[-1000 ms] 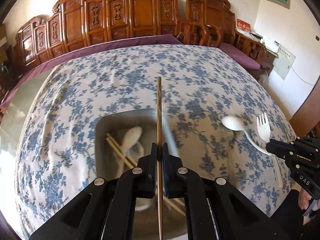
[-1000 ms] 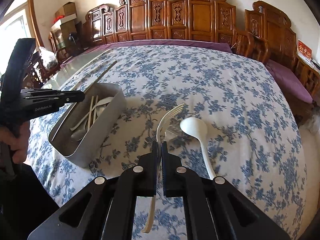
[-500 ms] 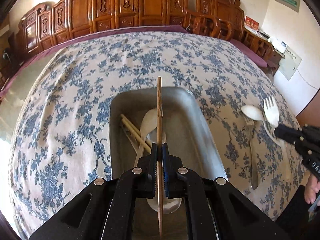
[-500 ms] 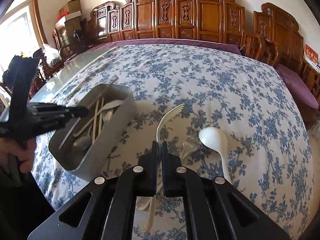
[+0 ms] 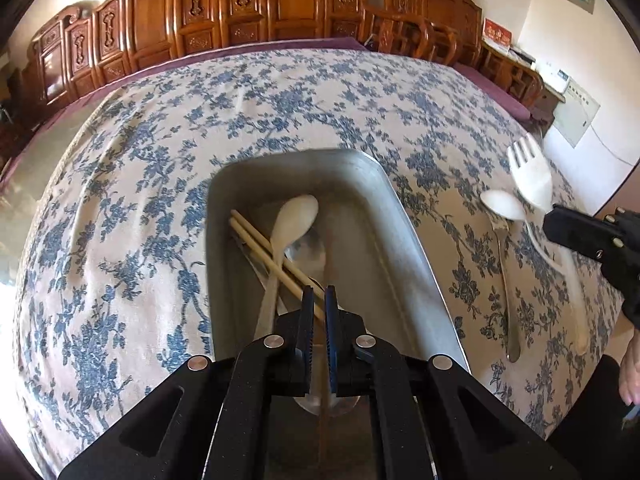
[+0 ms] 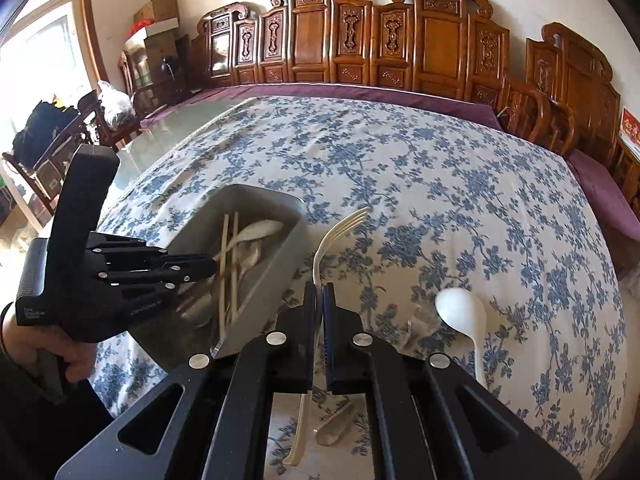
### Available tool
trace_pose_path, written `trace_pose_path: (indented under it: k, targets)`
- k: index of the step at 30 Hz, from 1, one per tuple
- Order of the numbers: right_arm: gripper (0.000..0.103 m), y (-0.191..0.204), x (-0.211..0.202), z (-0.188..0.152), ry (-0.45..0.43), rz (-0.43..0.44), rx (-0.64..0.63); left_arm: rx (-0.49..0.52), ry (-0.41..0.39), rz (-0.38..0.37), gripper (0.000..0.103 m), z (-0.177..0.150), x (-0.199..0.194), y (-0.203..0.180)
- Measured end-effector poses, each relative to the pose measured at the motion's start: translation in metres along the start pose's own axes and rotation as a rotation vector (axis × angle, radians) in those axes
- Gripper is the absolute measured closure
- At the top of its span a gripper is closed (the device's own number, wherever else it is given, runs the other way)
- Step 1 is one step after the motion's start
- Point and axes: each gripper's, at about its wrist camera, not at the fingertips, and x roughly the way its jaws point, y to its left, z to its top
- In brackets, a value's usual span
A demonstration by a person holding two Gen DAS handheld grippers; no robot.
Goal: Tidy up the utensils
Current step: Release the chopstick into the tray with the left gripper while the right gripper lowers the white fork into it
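Note:
A grey metal tray (image 5: 400,208) holds a white spoon (image 5: 296,216) and two light chopsticks (image 5: 260,248). My left gripper (image 5: 318,308) hangs low over it, jaws nearly together on a dark chopstick (image 5: 326,264). That chopstick shows only as a blurred streak above and below the fingers. My right gripper (image 6: 319,292) is shut on the handle of a white plastic fork (image 6: 344,228), held above the cloth just right of the tray (image 6: 280,264). From the right wrist view the left gripper (image 6: 212,266) points into the tray. The fork (image 5: 528,176) and right gripper (image 5: 560,220) appear at the left view's right edge.
A white spoon (image 6: 460,312) lies on the blue-flowered tablecloth (image 6: 440,184), right of the held fork. A metal utensil (image 5: 504,280) lies beside it. Carved wooden chairs (image 6: 360,40) ring the far side. A person's hand (image 6: 60,356) grips the left tool.
The left gripper sank over the tray; its dark chopstick, sharp and tall before, is now a short blur. The right gripper carried the white fork leftward, closer to the tray.

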Motion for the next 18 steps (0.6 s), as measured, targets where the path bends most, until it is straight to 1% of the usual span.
trace_pose_path:
  k: [7,11,18]
  targets:
    - [0.098,0.026,0.008,0.015,-0.002,0.036,-0.019,-0.037,-0.064,0.028,0.098,0.005,-0.022,0.018]
    - [0.098,0.042,0.020,0.025,0.004,0.069,-0.017,-0.059,-0.090,0.052,0.098,0.007,-0.031,0.031]
    - [0.098,0.064,0.045,0.034,0.035,0.109,-0.026,-0.103,-0.105,0.086,0.098,0.008,-0.038,0.056]
